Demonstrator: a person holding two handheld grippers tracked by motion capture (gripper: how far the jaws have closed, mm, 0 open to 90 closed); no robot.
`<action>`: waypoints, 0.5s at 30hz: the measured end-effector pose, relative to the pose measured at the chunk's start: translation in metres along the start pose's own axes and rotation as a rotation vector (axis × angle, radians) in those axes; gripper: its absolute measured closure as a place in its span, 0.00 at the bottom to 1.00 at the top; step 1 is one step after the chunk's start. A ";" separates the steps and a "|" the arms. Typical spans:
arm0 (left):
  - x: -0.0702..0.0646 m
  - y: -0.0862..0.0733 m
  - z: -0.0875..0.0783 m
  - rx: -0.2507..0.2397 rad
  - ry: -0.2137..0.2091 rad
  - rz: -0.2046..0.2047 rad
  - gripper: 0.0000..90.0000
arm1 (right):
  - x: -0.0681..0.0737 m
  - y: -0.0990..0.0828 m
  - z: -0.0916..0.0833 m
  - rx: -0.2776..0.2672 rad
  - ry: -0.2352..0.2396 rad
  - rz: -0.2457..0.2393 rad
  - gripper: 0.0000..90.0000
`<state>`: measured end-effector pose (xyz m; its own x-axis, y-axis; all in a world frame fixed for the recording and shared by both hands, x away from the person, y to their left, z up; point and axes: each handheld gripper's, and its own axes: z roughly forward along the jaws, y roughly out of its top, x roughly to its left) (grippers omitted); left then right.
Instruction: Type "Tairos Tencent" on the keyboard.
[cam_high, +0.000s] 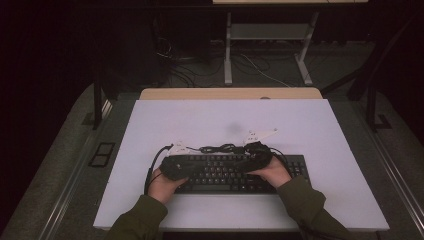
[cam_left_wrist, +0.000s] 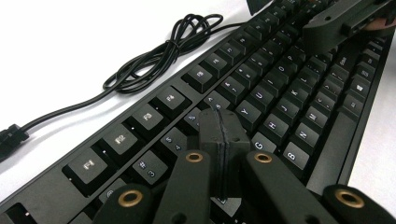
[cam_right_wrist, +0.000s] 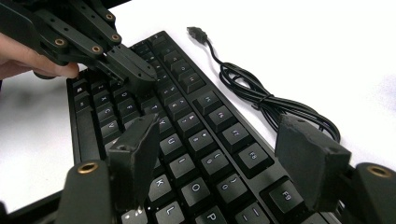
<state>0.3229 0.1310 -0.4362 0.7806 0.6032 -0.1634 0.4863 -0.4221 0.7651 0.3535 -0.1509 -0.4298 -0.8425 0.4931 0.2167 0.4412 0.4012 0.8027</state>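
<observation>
A black keyboard (cam_high: 235, 172) with matte, squared keycaps and pale legends lies near the front edge of the smooth white table (cam_high: 320, 130), its long side running left to right. I hold both tools low over it, my forearms in olive sleeves coming in from the near edge.

My left gripper (cam_left_wrist: 219, 133) is clenched: its two black, grainy pads meet in a thin seam with nothing between them, the tip resting over the number and letter rows near the 5 and 6 keys. Brass-coloured pivots gleam on its flat linkage arms. In the high view the left hand (cam_high: 162, 187) angles the tool in toward the middle of the board.

My right gripper (cam_right_wrist: 224, 158) hangs released, its blocky jaws standing well apart over the right-hand letter keys, with no key pressed by either pad. The right hand (cam_high: 274, 172) tilts it toward the left one.

Just beyond the far edge of the keyboard, the thin glossy cable (cam_right_wrist: 261, 100) lies in a loose, tied bundle on the table, its plug (cam_right_wrist: 196, 33) free.
</observation>
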 end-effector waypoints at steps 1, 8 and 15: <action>-0.001 0.000 0.001 -0.001 0.001 -0.006 0.99 | 0.000 0.000 0.000 0.000 -0.001 -0.001 0.34; 0.000 0.000 0.001 0.005 0.000 -0.005 0.99 | 0.000 0.000 0.000 0.000 -0.001 0.000 0.34; -0.001 -0.001 0.003 0.021 0.000 -0.008 0.99 | 0.000 0.000 0.000 -0.001 -0.001 0.001 0.34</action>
<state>0.3233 0.1289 -0.4383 0.7769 0.6065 -0.1692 0.5004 -0.4316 0.7505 0.3535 -0.1510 -0.4294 -0.8418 0.4945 0.2165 0.4416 0.4002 0.8030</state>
